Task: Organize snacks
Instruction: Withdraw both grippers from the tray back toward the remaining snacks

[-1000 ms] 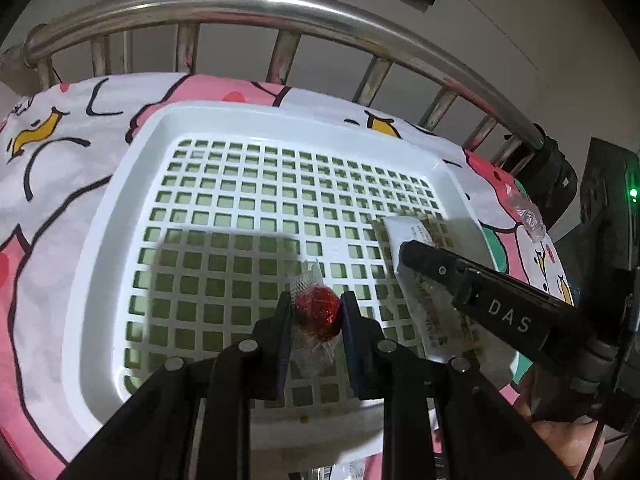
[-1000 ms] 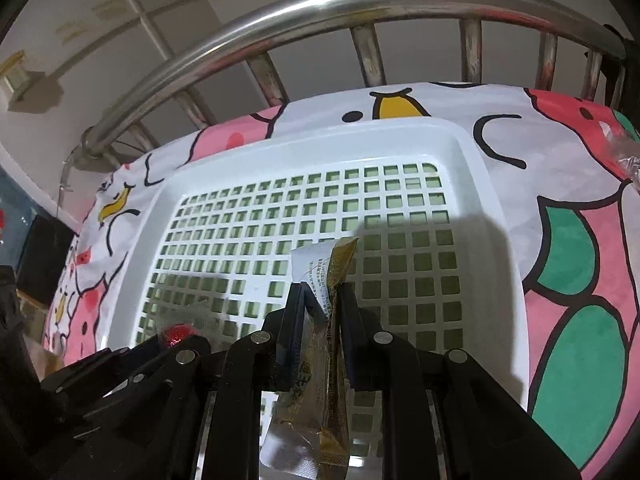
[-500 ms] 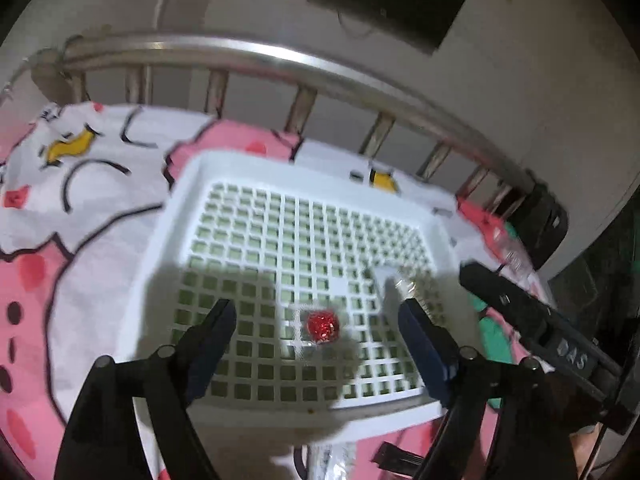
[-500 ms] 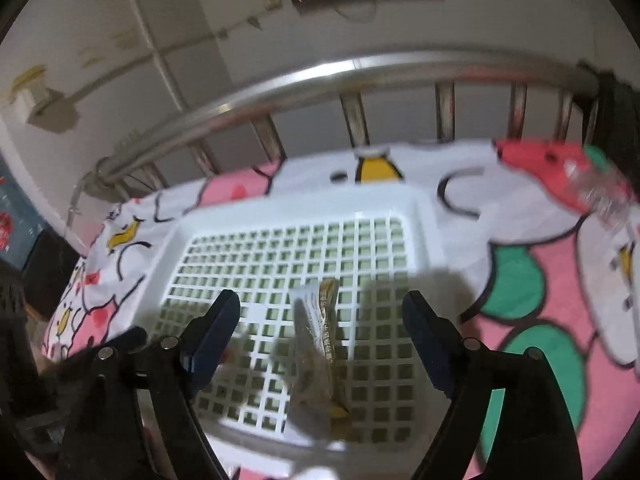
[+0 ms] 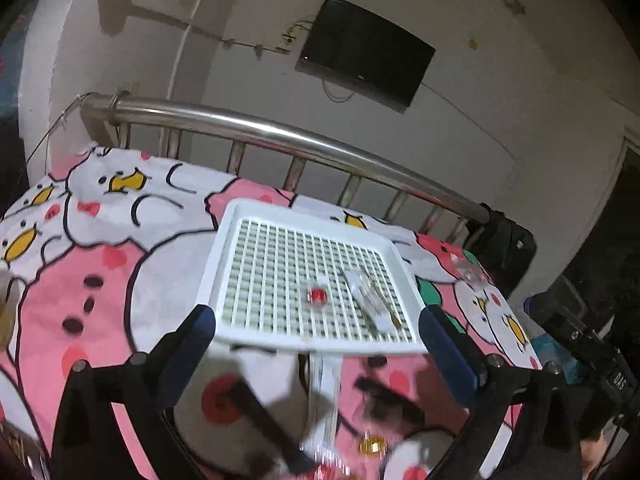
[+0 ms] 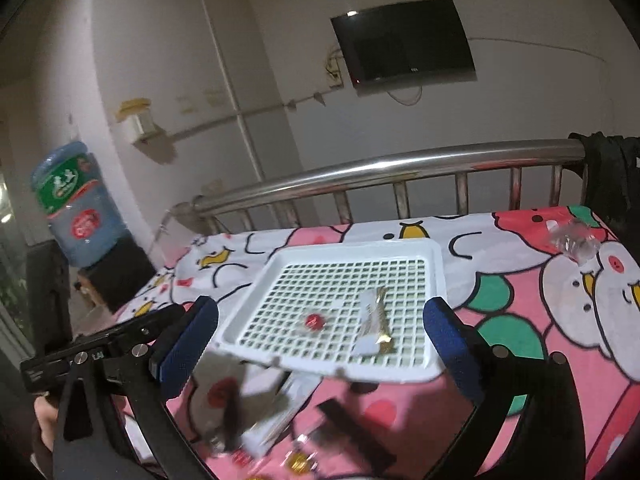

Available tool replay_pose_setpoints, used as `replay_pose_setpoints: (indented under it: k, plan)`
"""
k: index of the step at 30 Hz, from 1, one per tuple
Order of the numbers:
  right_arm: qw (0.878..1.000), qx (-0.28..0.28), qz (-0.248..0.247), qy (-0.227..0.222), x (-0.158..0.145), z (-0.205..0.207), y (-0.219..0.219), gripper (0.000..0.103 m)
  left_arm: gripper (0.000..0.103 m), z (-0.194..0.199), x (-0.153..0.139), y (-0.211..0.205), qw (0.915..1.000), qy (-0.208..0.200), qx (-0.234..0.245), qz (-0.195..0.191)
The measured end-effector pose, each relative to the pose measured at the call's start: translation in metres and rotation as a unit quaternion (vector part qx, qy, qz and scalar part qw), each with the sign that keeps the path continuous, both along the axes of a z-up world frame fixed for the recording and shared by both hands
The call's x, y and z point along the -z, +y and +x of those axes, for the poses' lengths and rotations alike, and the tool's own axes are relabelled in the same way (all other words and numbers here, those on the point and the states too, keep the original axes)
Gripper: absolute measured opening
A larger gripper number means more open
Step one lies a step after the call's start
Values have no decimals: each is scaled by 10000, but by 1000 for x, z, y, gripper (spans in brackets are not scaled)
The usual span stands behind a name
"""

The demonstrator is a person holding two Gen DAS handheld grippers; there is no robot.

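Note:
A white lattice tray (image 5: 236, 240) (image 6: 352, 248) lies on the cartoon-print bedsheet. Inside it rest a red wrapped candy (image 5: 318, 295) (image 6: 314, 321) and, to its right, a white-and-gold snack bar packet (image 5: 372, 304) (image 6: 374, 324). My left gripper (image 5: 316, 320) and right gripper (image 6: 320, 312) hover above the tray's near edge. The jaws of both are opening wide, with nothing between them. More loose snacks lie blurred on the sheet in front of the tray: a white packet (image 5: 324, 380) (image 6: 272, 408), a dark bar (image 5: 256, 412) (image 6: 352, 428) and a gold candy (image 5: 370, 446) (image 6: 300, 462).
A steel bed rail (image 5: 280, 136) (image 6: 380, 168) runs behind the tray. A crumpled clear wrapper (image 6: 572, 240) (image 5: 470, 270) sits at the sheet's far right. A black bag (image 6: 608, 184) hangs on the rail end. A water jug (image 6: 76, 208) stands left of the bed.
Both grippers let go, the left of the red candy, the right of the snack bar packet, which now lie in the tray. Both pulled back and up with jaws spreading wide.

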State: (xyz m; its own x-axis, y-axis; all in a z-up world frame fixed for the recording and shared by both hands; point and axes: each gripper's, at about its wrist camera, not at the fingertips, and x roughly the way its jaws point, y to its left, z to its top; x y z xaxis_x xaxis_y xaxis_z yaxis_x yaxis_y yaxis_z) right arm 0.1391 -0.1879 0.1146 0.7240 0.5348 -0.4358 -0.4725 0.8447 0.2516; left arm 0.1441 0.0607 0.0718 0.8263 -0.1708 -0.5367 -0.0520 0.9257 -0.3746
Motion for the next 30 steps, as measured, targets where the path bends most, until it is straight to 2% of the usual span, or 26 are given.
replay_pose_setpoints:
  k: [5, 14, 18, 20, 22, 30]
  plan:
    - [9999, -117, -5, -39, 9, -33, -3, 103, 103, -30, 14, -3, 9994, 114, 93, 301]
    - [9979, -241, -534, 274, 48, -65, 4, 103, 102, -65, 51, -17, 9960, 468, 312, 688]
    - [9962, -408, -596, 493, 68, -77, 9, 103, 101, -75, 64, -23, 9937, 591, 388, 873]
    - [9951, -487, -612, 599, 78, -82, 13, 103, 97, -77, 71, -26, 9916, 682, 439, 1011]
    - [9938, -541, -672, 709, 88, -85, 19, 102, 91, -77, 78, -25, 9910, 792, 445, 986]
    - [9842, -977, -978, 1104, 115, -89, 43, 78, 82, -67, 99, -17, 9878, 1172, 448, 920]
